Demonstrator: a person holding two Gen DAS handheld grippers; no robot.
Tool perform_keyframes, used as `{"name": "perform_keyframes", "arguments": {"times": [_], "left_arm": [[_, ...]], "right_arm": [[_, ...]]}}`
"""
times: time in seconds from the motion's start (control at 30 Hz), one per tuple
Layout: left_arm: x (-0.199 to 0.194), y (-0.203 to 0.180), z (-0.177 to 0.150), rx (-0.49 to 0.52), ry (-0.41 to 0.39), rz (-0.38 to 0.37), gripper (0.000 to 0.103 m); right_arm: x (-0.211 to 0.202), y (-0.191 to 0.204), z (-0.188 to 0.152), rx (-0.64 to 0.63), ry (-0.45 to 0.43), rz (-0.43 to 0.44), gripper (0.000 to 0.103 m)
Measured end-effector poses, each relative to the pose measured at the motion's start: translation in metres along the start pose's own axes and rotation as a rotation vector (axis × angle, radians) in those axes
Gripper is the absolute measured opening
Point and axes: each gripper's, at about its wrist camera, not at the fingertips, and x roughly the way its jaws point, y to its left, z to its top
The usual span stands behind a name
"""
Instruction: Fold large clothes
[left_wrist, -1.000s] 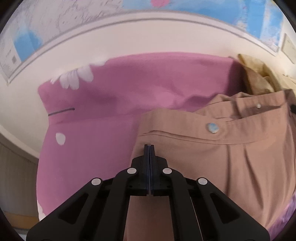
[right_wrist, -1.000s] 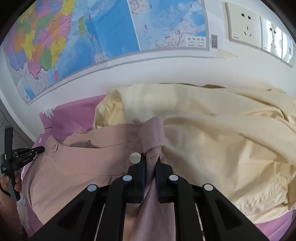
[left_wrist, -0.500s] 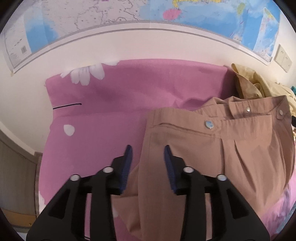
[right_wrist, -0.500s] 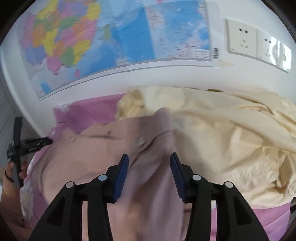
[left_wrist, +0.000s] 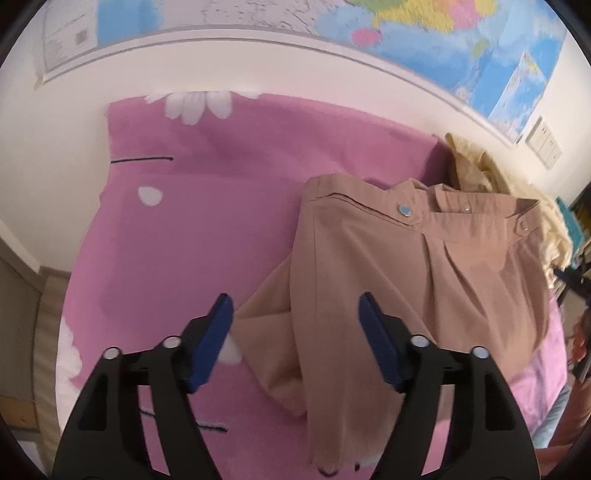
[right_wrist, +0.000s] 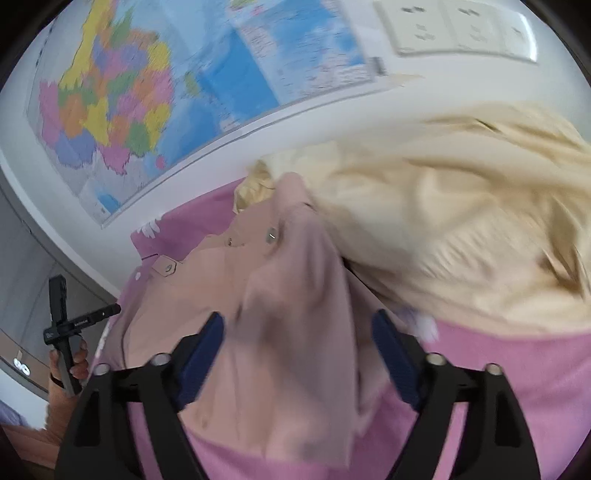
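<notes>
Left gripper (left_wrist: 295, 317) tilts downward, fingers (left_wrist: 376, 339) just spread wide, nothing pinched; right gripper (right_wrist: 297, 334) likewise.

The frames are showing a bedroom in a home. A pink bedsheet (left_wrist: 207, 236) printed with white flowers is covering a bed pushed against a white wall (left_wrist: 55, 147). A large coloured map (right_wrist: 147, 92) is hanging on that wall just above the bed, and white wall sockets (right_wrist: 458, 33) are sitting to the right of the map. Clothes are lying on the sheet: tan trousers (left_wrist: 406, 266) spread flat, and a rumpled pale yellow garment (right_wrist: 461, 221) is heaping up beside them, near the wall.
</notes>
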Motion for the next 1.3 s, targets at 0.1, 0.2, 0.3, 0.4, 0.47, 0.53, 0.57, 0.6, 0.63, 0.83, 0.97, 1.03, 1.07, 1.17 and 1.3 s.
{"name": "perform_keyframes", "arguments": {"times": [0.1,0.2,0.3,0.4,0.47,0.53,0.57,0.6,0.63,0.83,0.97,1.03,1.07,1.17,1.3], "left_arm": [[-0.003,0.002,-0.008,-0.001,0.02,-0.02,0.078],[-0.001,0.002,-0.017,0.001,0.045,-0.048,0.08],[0.002,0.006,-0.023,-0.039,0.063,-0.114,0.081],[0.004,0.009,-0.028,-0.065,0.071,-0.134,0.081],[0.007,0.008,-0.031,-0.07,0.086,-0.147,0.081],[0.009,0.004,-0.033,-0.069,0.101,-0.166,0.081],[0.01,0.002,-0.032,-0.064,0.104,-0.167,0.081],[0.01,0.0,-0.033,-0.06,0.106,-0.17,0.082],[0.011,-0.002,-0.034,-0.057,0.106,-0.181,0.082],[0.023,-0.009,-0.038,-0.063,0.131,-0.208,0.083],[0.025,-0.011,-0.04,-0.066,0.135,-0.233,0.085],[0.026,-0.014,-0.041,-0.051,0.139,-0.229,0.087],[0.027,-0.018,-0.041,-0.041,0.144,-0.207,0.087],[0.027,-0.03,-0.043,0.016,0.146,-0.127,0.087],[0.024,-0.039,-0.044,0.045,0.134,-0.068,0.087]], "right_arm": [[-0.009,-0.017,-0.016,0.054,0.018,-0.005,0.093],[-0.005,-0.031,-0.033,0.111,0.053,0.013,0.097],[0.004,-0.04,-0.043,0.168,0.073,0.053,0.097],[0.017,-0.049,-0.051,0.216,0.092,0.091,0.098],[0.026,-0.05,-0.052,0.238,0.109,0.12,0.098],[0.033,-0.049,-0.054,0.239,0.126,0.136,0.098],[0.037,-0.046,-0.054,0.233,0.135,0.138,0.098],[0.04,-0.043,-0.055,0.225,0.141,0.149,0.098],[0.043,-0.04,-0.055,0.218,0.144,0.161,0.098],[0.056,-0.029,-0.049,0.193,0.145,0.161,0.098],[0.06,-0.022,-0.05,0.172,0.155,0.175,0.098],[0.062,-0.023,-0.051,0.177,0.156,0.193,0.098],[0.063,-0.023,-0.05,0.181,0.154,0.195,0.098],[0.065,-0.021,-0.049,0.181,0.151,0.202,0.098],[0.065,-0.021,-0.049,0.179,0.15,0.208,0.098]]}}
